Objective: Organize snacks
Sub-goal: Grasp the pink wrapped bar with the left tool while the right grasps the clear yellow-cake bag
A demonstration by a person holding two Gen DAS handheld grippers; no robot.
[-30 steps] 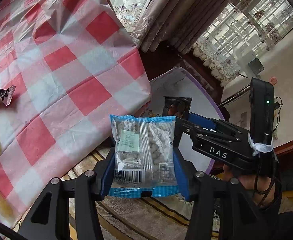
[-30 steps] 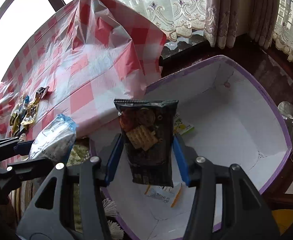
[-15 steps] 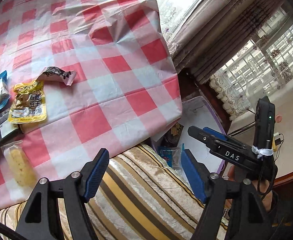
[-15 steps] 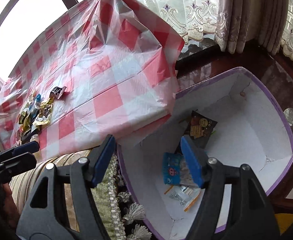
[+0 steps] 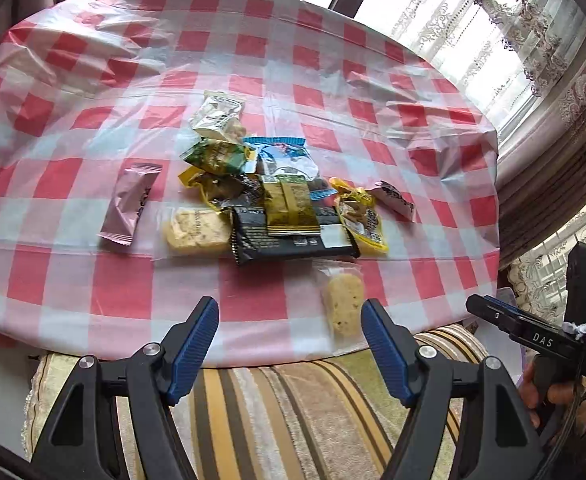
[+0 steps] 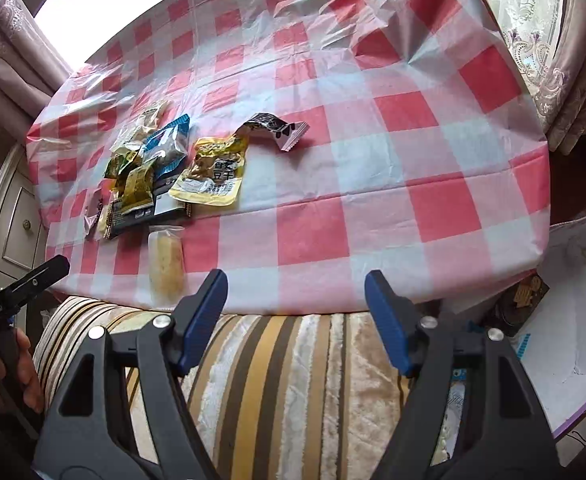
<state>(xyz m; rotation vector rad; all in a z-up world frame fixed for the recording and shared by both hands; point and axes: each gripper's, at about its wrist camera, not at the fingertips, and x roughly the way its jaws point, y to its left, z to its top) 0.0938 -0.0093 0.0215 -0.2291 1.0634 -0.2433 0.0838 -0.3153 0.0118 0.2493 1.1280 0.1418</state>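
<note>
Crinkled foil snack packets (image 5: 277, 196), glossy checked tablecloth (image 5: 125, 292)

Tablecloth (image 5: 253, 292): red-and-white check. Cushion (image 6: 293, 380): gold, brown and cream stripes. Long wrapper (image 5: 293, 240): black. Pouch (image 6: 209, 178): yellow. Wrapper (image 5: 131, 204): pink. Box (image 6: 573, 340): white, purple rim.

Both tongs emptied, jaws opened, packets dropped in box (image 6: 573, 280), now facing table (image 5: 93, 280)
</note>
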